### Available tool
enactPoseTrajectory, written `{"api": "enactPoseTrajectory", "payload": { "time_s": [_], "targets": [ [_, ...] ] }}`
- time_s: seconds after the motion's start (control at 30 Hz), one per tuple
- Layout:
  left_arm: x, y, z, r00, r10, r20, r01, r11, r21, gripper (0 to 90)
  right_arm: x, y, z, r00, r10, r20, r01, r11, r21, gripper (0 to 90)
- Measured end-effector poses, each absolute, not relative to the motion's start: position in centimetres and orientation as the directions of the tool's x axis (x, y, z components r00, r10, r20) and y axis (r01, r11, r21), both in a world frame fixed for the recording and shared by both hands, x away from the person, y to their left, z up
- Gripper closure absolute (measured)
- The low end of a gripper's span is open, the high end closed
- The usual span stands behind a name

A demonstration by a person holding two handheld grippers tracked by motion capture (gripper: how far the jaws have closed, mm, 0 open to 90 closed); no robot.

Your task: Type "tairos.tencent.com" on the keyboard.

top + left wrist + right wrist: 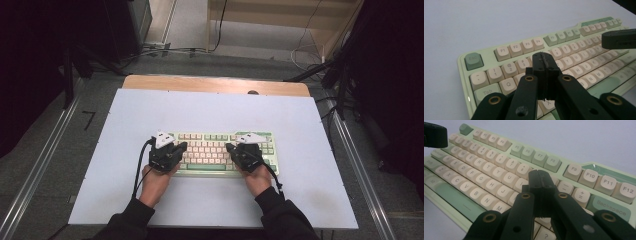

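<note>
Left hand-held gripper (543, 62) and right hand-held gripper (539, 180), jaws pressed together, hover over a pale-green keyboard (220, 150); gripper views reveal legends on its cream keys, unreadable from above.

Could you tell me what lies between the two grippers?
In the high view, the keyboard's middle keys lie between the left gripper and right gripper.

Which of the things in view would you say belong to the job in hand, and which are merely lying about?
Part of the job:
- keyboard, pale green with cream keys
- left gripper, shut, over the keyboard's left end
- right gripper, shut, over its right end

Just lying about:
- white board under the keyboard
- wooden table edge behind the board
- cables on the floor beyond
</note>
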State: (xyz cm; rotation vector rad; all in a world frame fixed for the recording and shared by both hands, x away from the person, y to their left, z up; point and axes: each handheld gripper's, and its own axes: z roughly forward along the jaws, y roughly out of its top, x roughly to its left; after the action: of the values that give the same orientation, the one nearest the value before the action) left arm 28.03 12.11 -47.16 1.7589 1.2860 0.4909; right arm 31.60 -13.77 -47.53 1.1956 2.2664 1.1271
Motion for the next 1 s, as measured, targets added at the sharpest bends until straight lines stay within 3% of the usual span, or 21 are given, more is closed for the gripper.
{"api": "enactPoseTrajectory", "payload": {
  "time_s": [1.0],
  "targets": [
    [28.16,12.44,-47.52,0.379,0.910,-0.167,0.567,-0.086,0.819,90.0,32.41,-13.03,-48.32,-0.582,0.811,0.055,0.549,0.342,0.763,87.5]
  ]
}}
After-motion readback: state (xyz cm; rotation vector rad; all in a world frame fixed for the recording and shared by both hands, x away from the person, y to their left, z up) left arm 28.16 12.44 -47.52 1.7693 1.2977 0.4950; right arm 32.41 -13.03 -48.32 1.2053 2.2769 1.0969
